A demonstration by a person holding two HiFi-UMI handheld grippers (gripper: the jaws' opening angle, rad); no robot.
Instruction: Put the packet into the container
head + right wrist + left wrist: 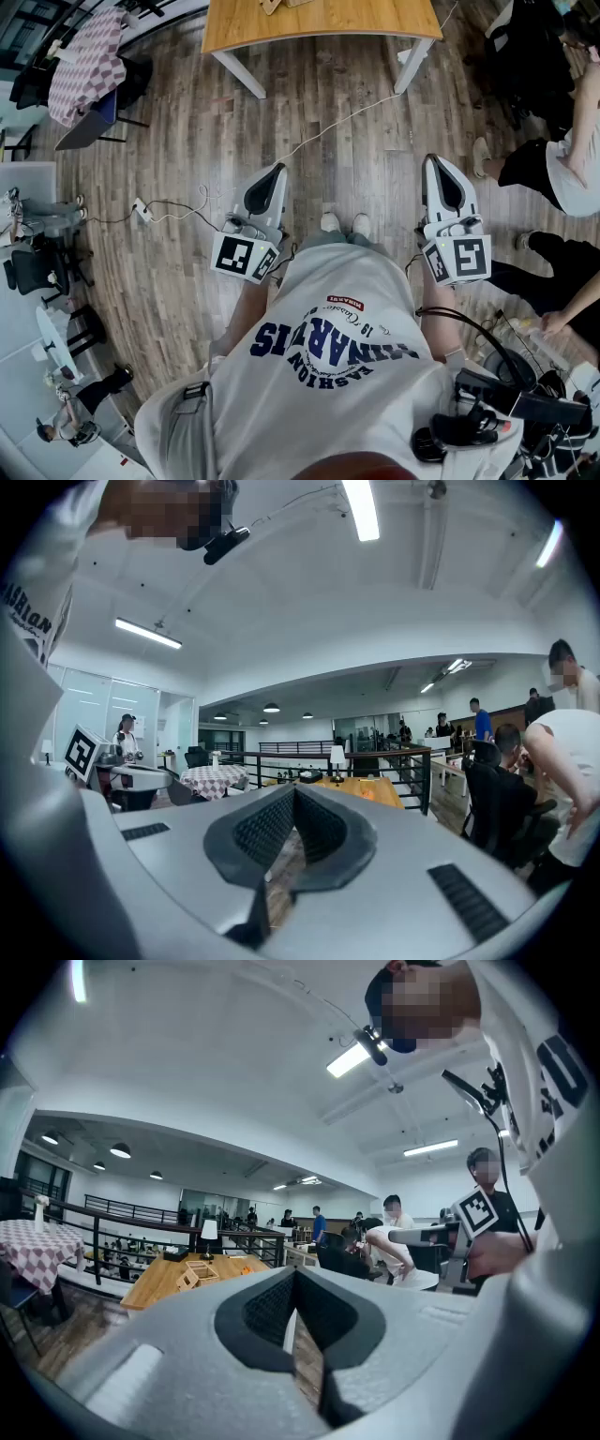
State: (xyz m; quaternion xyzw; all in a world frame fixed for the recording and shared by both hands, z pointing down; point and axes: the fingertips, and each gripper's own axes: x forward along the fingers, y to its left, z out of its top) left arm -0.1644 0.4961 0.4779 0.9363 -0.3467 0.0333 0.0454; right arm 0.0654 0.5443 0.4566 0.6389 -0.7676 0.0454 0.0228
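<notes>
Left gripper (277,169) and right gripper (434,161), both pressed together and empty, point level, likely idle because the surface (319,26) lies well ahead; neither packet nor container is in view

Table (319,23) fwd, cable (349,117) on floor (187,122)
</notes>
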